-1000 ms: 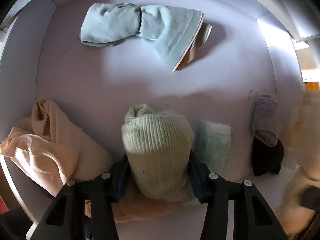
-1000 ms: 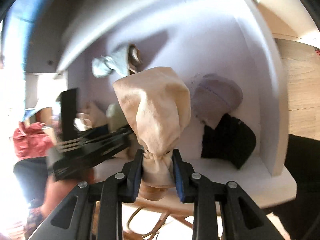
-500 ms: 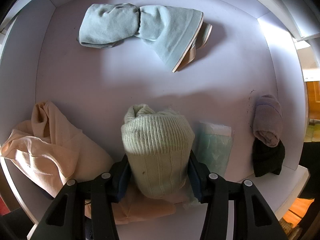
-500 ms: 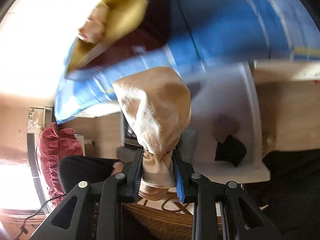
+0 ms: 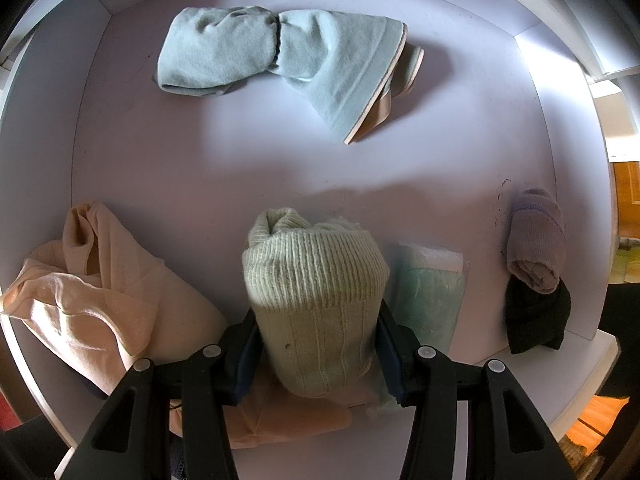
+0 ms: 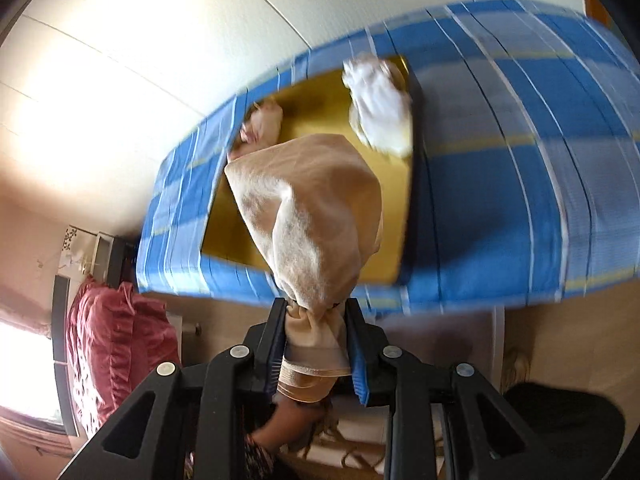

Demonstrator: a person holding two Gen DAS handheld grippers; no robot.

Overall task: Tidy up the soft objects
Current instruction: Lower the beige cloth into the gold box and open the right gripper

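Observation:
My left gripper (image 5: 316,348) points down into a white drawer (image 5: 168,176) and is shut on a rolled pale green knit hat (image 5: 316,296). In the drawer lie a light blue towel (image 5: 280,60), a peach cloth (image 5: 92,292), a clear packet with green contents (image 5: 432,292), a grey rolled sock (image 5: 536,240) and a black sock (image 5: 536,320). My right gripper (image 6: 316,344) is shut on a bunched tan cloth (image 6: 316,216), held high in front of a blue plaid box (image 6: 500,160) whose yellow inside holds a white cloth (image 6: 380,108) and a pink one (image 6: 260,124).
A red cushion (image 6: 116,352) sits at the lower left of the right wrist view, below a pale wall (image 6: 120,80). A hand (image 6: 288,420) shows under the right gripper. Wooden floor shows past the drawer's right edge (image 5: 624,184).
The right gripper has risen with the tan cloth, out of the white drawer and up to face the blue plaid box. The left gripper and its hat have stayed still.

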